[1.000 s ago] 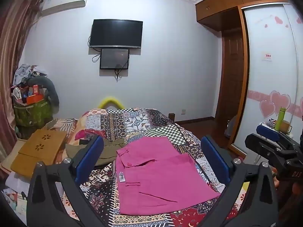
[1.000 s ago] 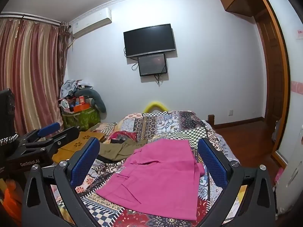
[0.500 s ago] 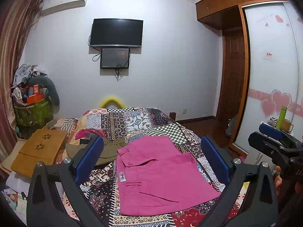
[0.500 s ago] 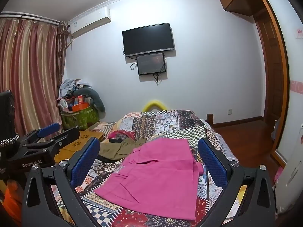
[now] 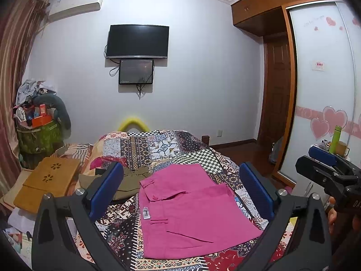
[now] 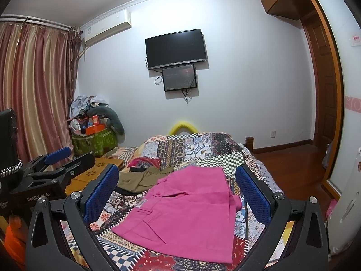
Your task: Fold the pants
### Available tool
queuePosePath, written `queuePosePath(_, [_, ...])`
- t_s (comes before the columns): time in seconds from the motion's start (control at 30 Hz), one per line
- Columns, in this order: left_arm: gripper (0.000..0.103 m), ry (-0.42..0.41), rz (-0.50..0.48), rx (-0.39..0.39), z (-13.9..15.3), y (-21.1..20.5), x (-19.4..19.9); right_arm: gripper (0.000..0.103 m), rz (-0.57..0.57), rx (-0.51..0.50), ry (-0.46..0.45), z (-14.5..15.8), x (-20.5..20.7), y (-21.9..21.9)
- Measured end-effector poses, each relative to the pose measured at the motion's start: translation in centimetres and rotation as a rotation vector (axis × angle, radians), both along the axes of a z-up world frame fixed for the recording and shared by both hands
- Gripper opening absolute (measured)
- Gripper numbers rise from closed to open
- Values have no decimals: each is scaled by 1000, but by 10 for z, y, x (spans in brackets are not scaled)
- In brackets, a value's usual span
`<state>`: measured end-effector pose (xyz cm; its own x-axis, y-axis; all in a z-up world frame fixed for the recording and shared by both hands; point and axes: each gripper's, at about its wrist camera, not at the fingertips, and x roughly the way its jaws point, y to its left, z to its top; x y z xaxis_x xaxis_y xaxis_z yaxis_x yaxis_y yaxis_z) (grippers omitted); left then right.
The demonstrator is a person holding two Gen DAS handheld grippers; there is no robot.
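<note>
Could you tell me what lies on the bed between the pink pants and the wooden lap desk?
Olive-green pants lie crumpled between the pink pants and the wooden lap desk, clearest in the right wrist view.

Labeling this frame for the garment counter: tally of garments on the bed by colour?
Pink pants, folded flat on the quilt: 1
Olive-green garment, crumpled beside them: 1
Red/magenta cloth, partly hidden behind the olive one: 1
Total: 3
</note>
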<state>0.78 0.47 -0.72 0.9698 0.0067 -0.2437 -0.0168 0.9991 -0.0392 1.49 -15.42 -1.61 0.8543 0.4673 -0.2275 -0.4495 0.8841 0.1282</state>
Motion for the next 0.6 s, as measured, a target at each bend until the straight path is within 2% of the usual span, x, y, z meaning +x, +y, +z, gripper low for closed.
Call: queuePosePath(0.6, [103,-10,4,-5,4,-1,-2,103,-1,-2,-11,0,-1,2])
